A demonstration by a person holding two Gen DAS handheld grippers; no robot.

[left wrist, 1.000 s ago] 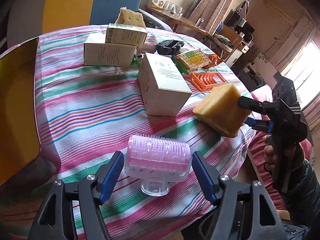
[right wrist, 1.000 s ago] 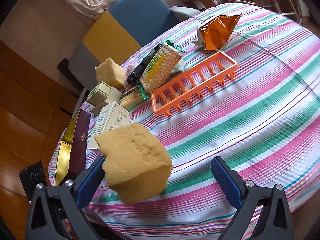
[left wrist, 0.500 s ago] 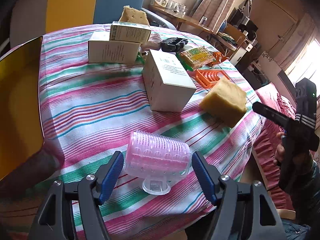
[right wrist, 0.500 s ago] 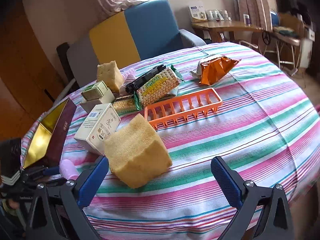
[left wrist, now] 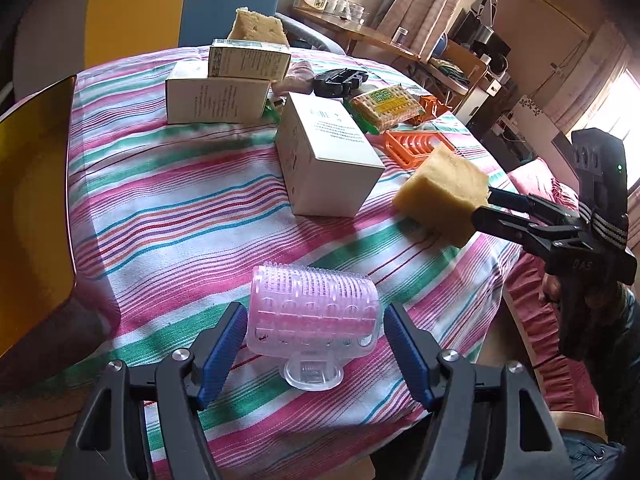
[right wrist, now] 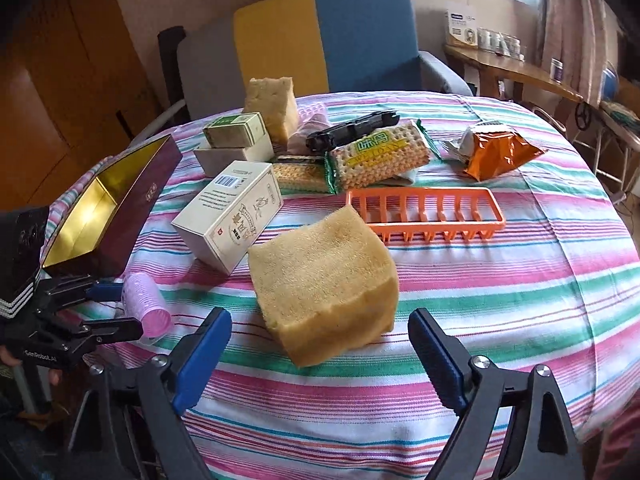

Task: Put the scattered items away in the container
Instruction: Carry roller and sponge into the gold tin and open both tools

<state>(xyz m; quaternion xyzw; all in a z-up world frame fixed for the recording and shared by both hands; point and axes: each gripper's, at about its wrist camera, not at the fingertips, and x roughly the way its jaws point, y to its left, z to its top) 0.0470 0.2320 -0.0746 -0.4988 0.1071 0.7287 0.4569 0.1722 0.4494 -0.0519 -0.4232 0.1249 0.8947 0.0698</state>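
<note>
A yellow sponge block (right wrist: 324, 280) lies on the striped tablecloth between the fingers of my right gripper (right wrist: 320, 316). Its jaws are closing, and a gap still shows between each blue pad and the sponge. In the left wrist view the right gripper (left wrist: 486, 206) reaches the sponge (left wrist: 440, 184) from the right. My left gripper (left wrist: 314, 312) is shut on a pink hair roller (left wrist: 312, 312) that rests on the cloth near the front edge. The maroon box with a gold lining (right wrist: 136, 208) stands open at the left, also seen as the gold wall (left wrist: 32, 200).
A white carton (right wrist: 232, 220) lies beside the sponge, with an orange rack (right wrist: 424, 216) behind it. Further back are cracker packs (right wrist: 380, 156), an orange snack bag (right wrist: 496, 152), a black object (right wrist: 352, 128), stacked small boxes (right wrist: 236, 140) and a second sponge (right wrist: 272, 100). The table's rounded edge is close.
The right gripper rolled upright and drew back, leaving the sponge flat on the cloth, then came in around it with narrower jaws. The left gripper and roller stayed put.
</note>
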